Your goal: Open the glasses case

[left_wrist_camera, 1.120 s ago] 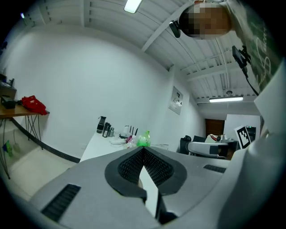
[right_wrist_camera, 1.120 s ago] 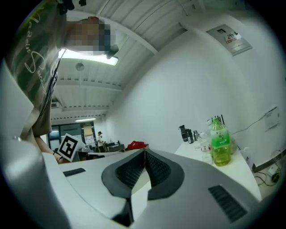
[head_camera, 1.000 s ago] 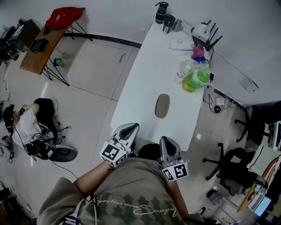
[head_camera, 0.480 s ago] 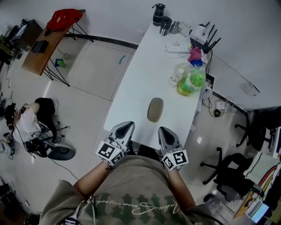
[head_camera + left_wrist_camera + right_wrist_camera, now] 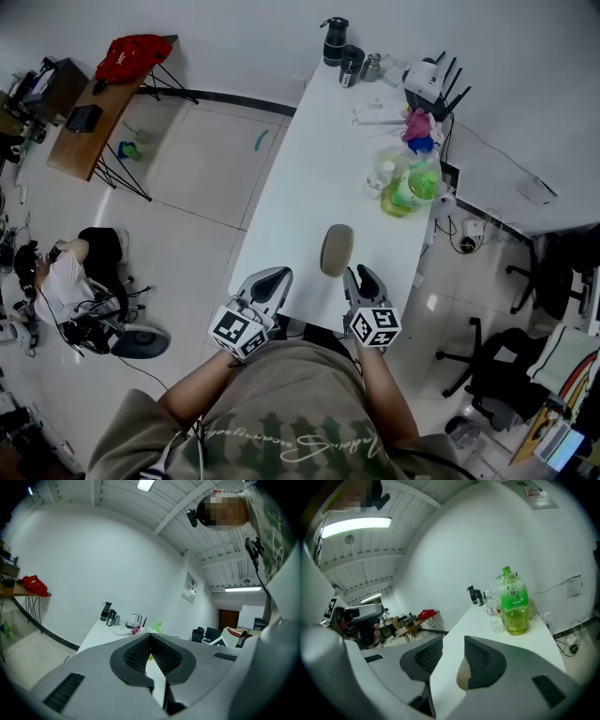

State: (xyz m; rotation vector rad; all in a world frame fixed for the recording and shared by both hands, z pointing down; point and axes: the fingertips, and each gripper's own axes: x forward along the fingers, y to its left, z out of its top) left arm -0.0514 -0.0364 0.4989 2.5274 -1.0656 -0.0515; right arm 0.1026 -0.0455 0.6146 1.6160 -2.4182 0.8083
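Observation:
The glasses case point(image 5: 337, 249), a tan-grey oval, lies closed on the white table point(image 5: 309, 169) near its front edge. My right gripper point(image 5: 364, 277) hovers just in front of the case and a little to its right. Its jaws have just been opening and stand apart with nothing between them. In the right gripper view point(image 5: 453, 641) the case point(image 5: 461, 677) peeks out beside the right jaw. My left gripper point(image 5: 272, 278) is at the table's front left corner, to the left of the case. In the left gripper view point(image 5: 150, 637) it is shut and empty.
A green tea bottle point(image 5: 412, 183) and a clear bottle point(image 5: 496, 616) stand at the table's right edge. Dark flasks point(image 5: 335, 37) and a white router point(image 5: 427, 70) are at the far end. Office chairs point(image 5: 487, 361) stand to the right. A person point(image 5: 66, 272) sits on the floor at left.
My right gripper has come forward and down to the table's front edge near the case, and its jaws have parted. The left gripper has crept forward a little, still shut.

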